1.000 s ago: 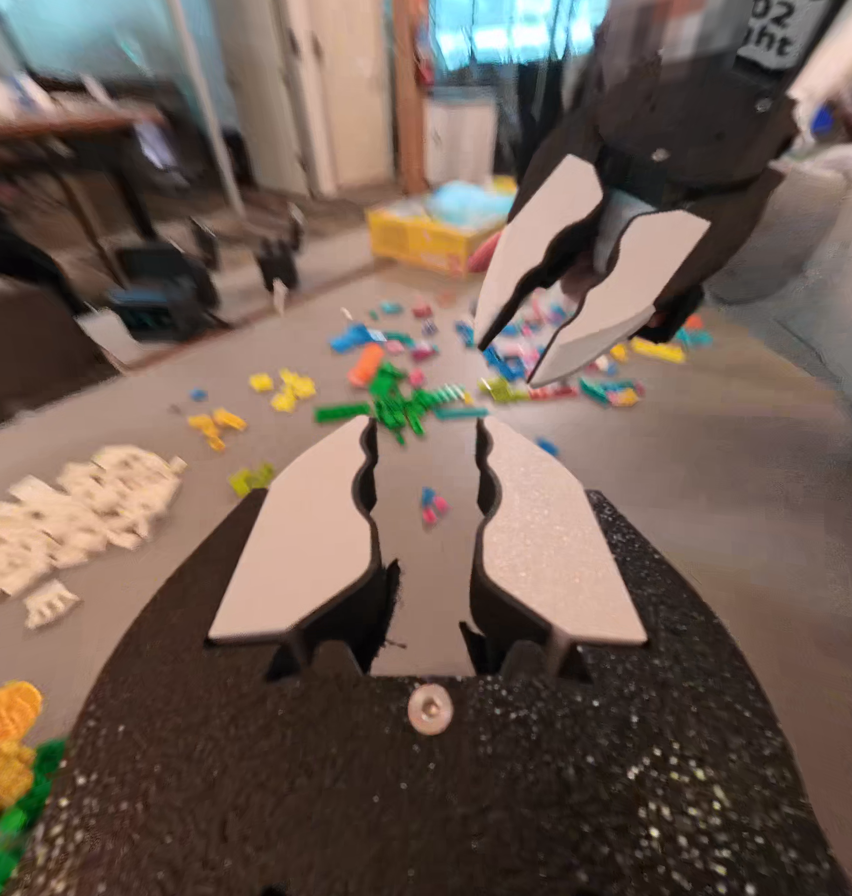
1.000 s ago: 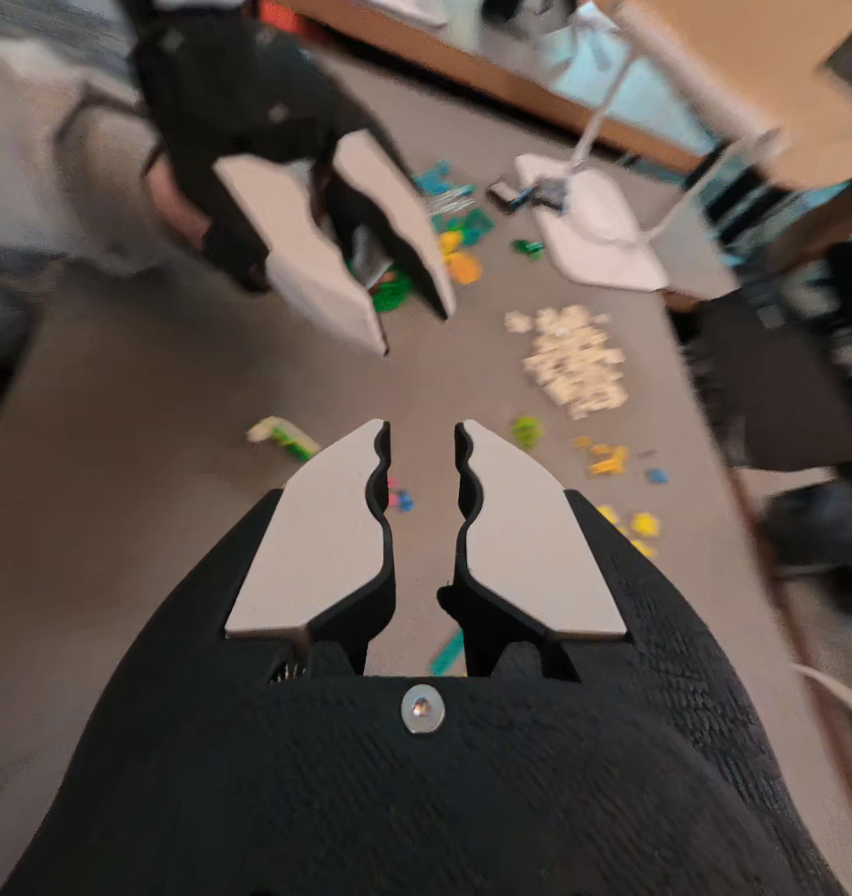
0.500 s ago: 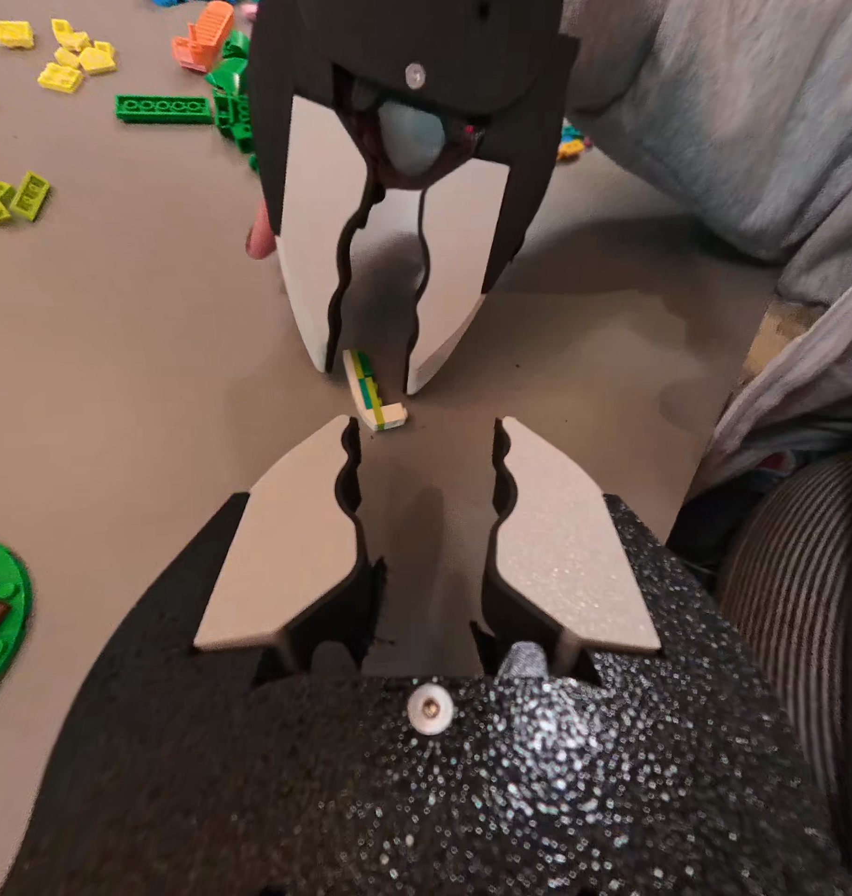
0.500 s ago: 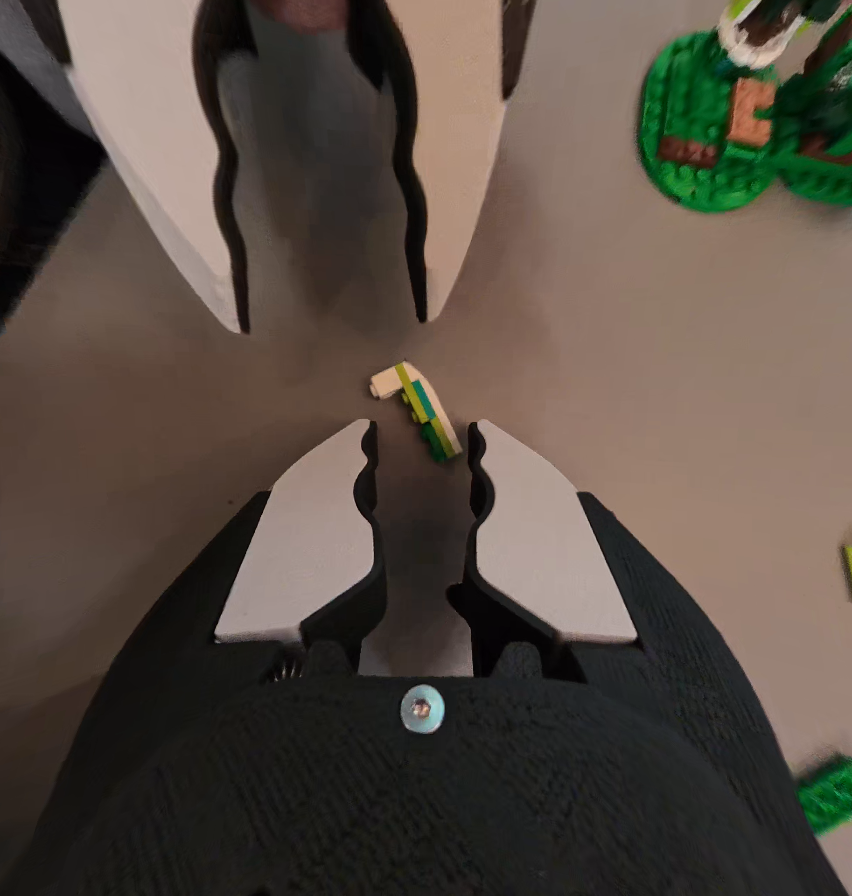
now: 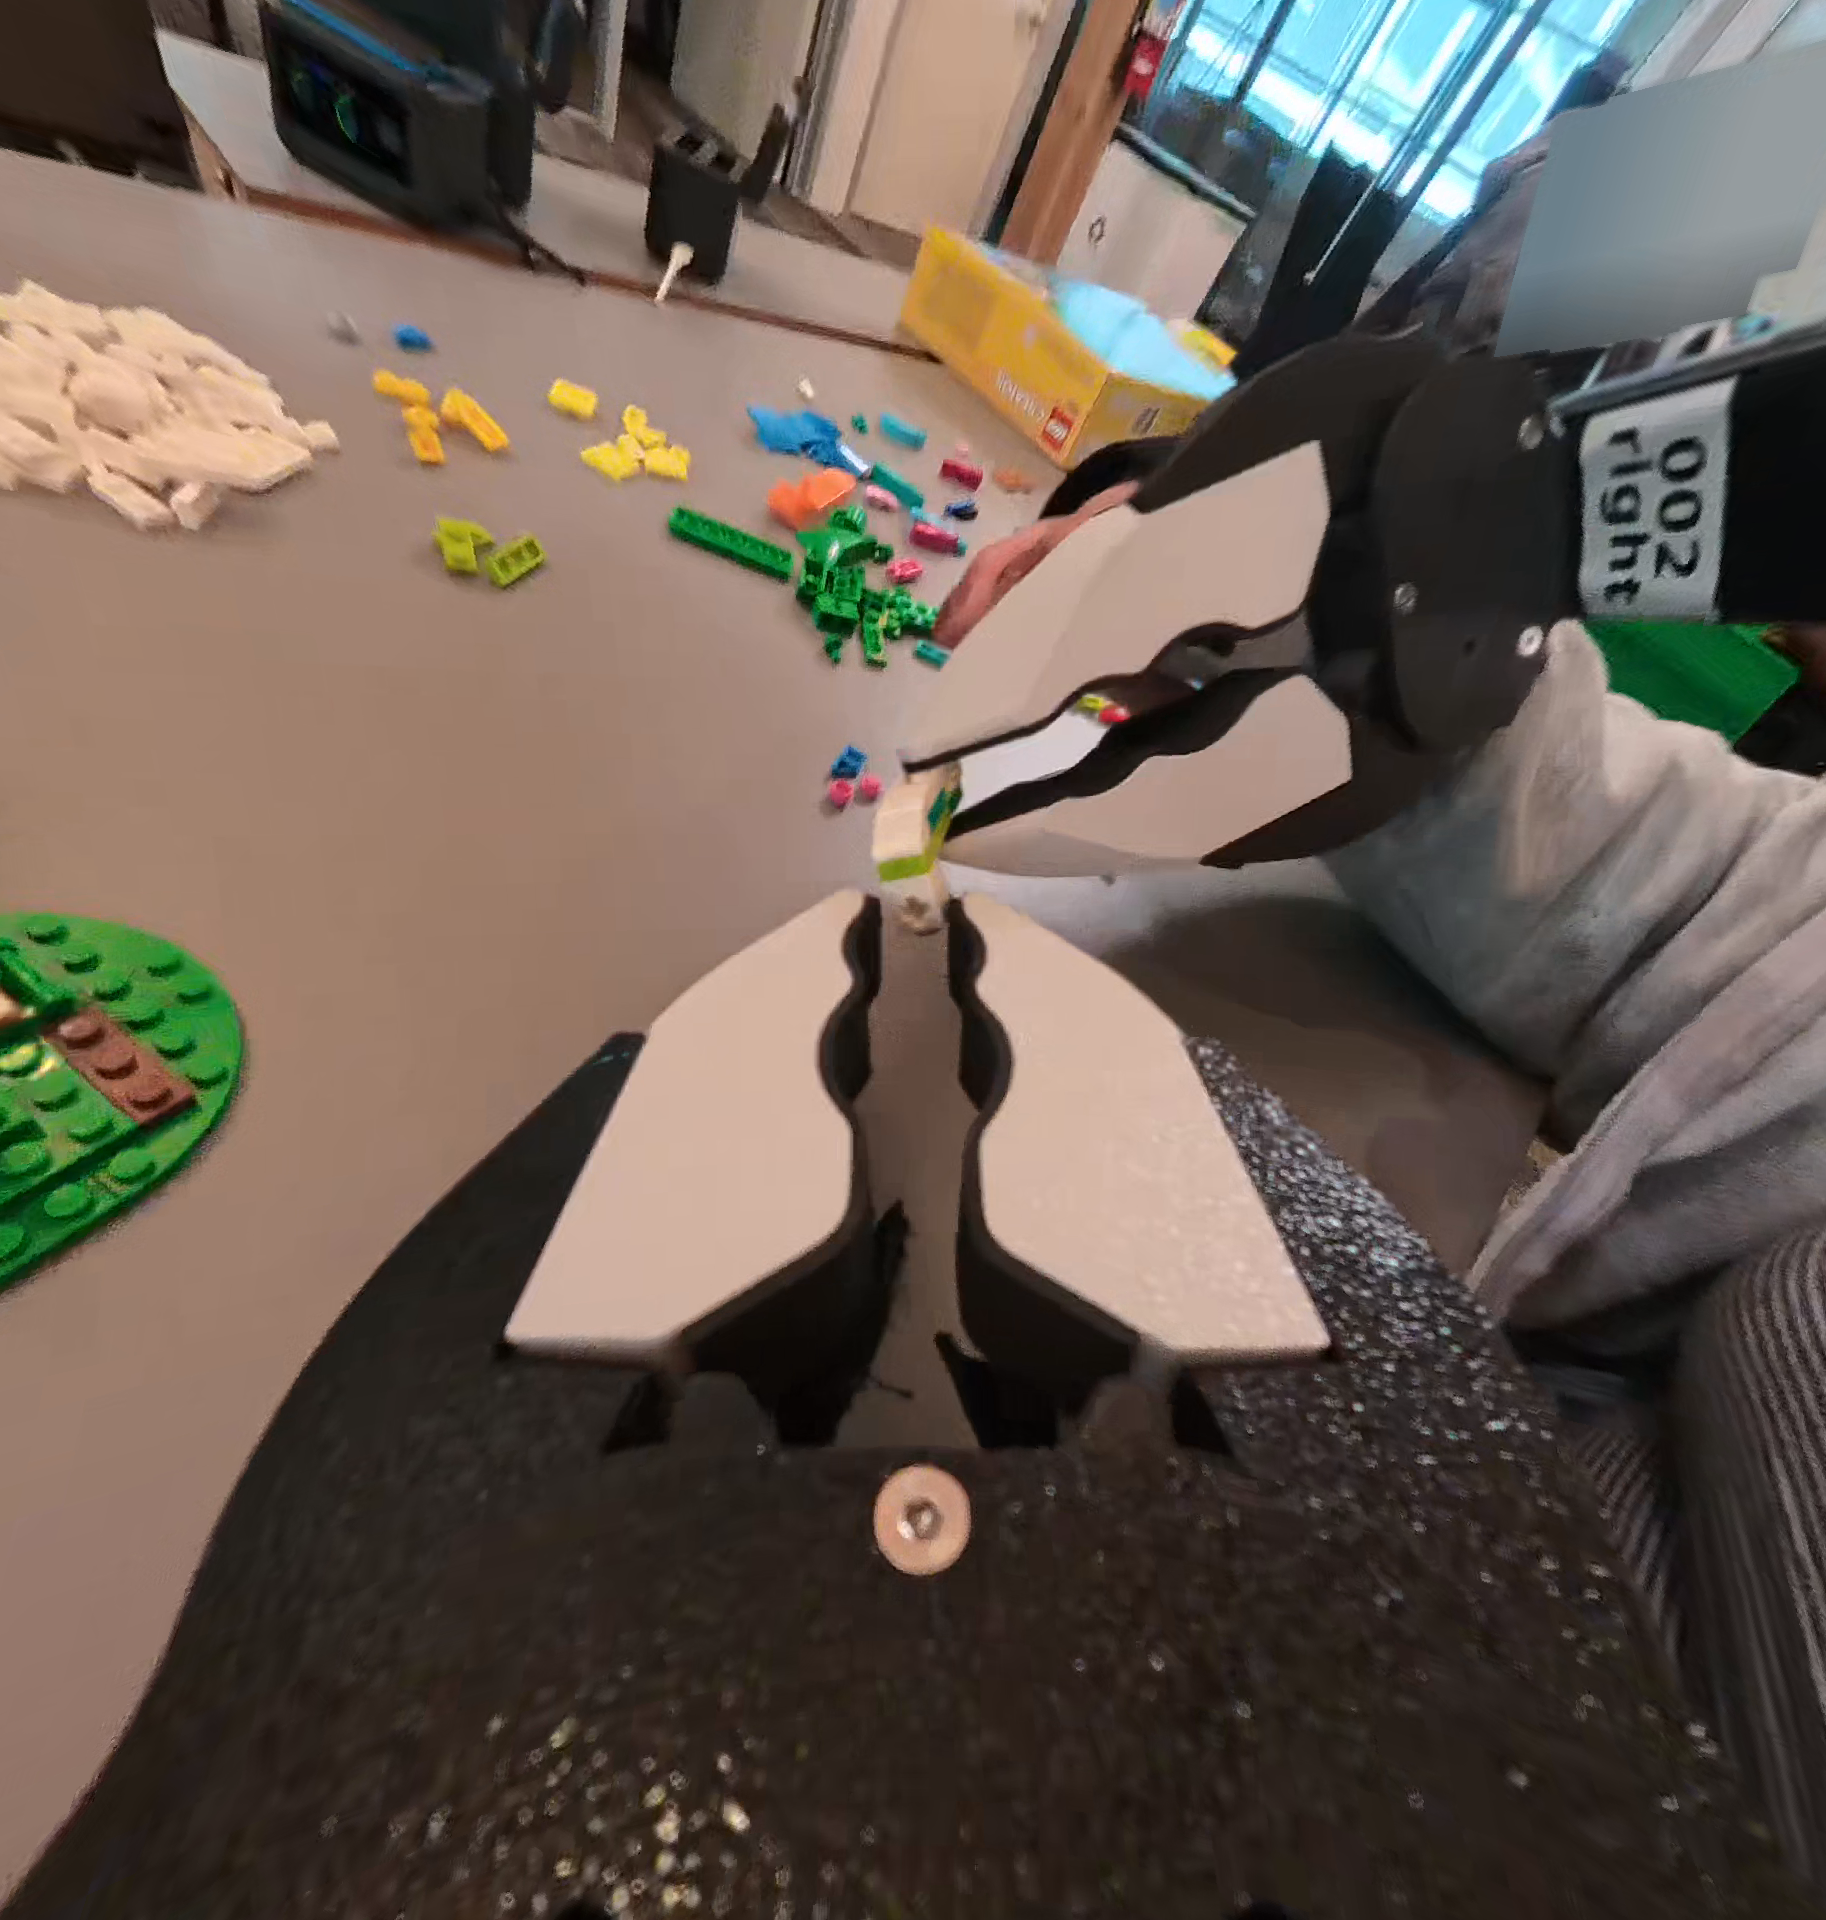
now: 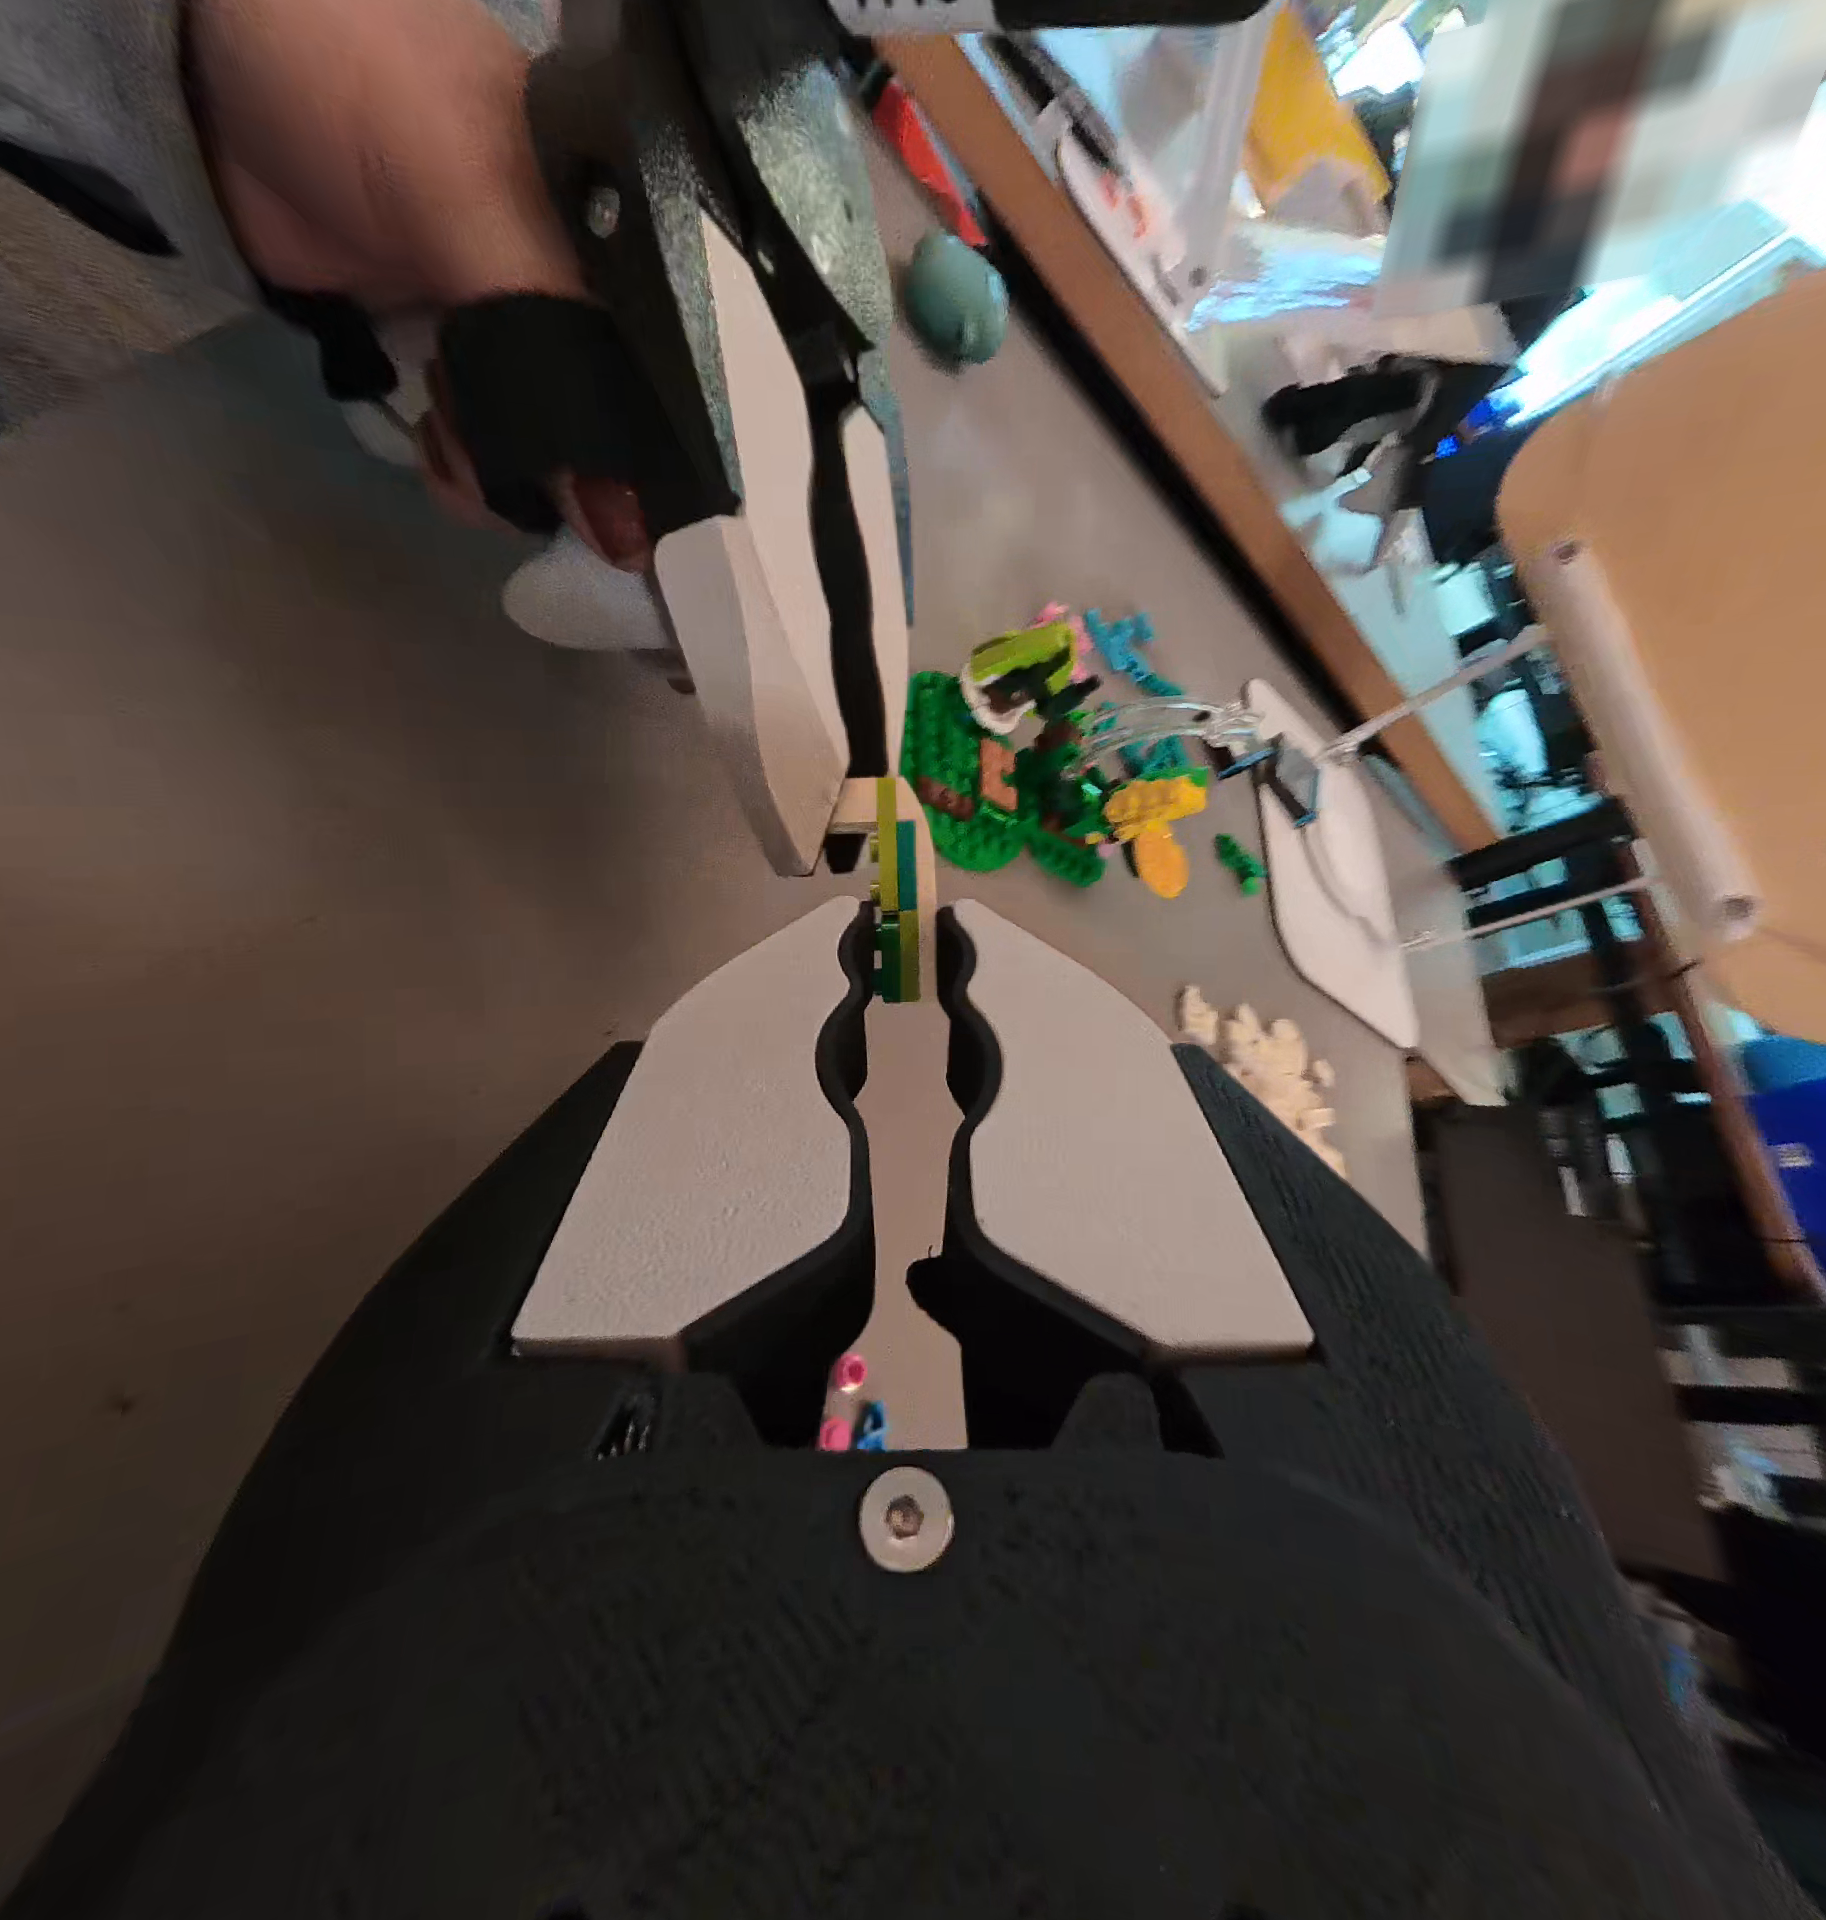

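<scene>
Well left of the brick stack [image 5: 914, 831], a round green baseplate [image 5: 109, 1091] lies on the grey desk [image 5: 473, 790]. A heap of cream bricks [image 5: 109, 416] lies further back on that side. Behind the stack and to its left are scattered yellow bricks [image 5: 628, 452] and a cluster of green bricks [image 5: 847, 587]. The stack is a short bar of cream, lime, teal and green layers, held clear of the desk. The left gripper [image 5: 909, 916] has its jaws drawn close on the stack's cream lower end. Just right of it, the right gripper [image 6: 904, 920] has its jaws pinching the green end from the opposite side. Far behind the stack to the right sits a yellow box [image 5: 1044, 353], and a grey sleeve [image 5: 1615, 883] lies to the stack's right.
</scene>
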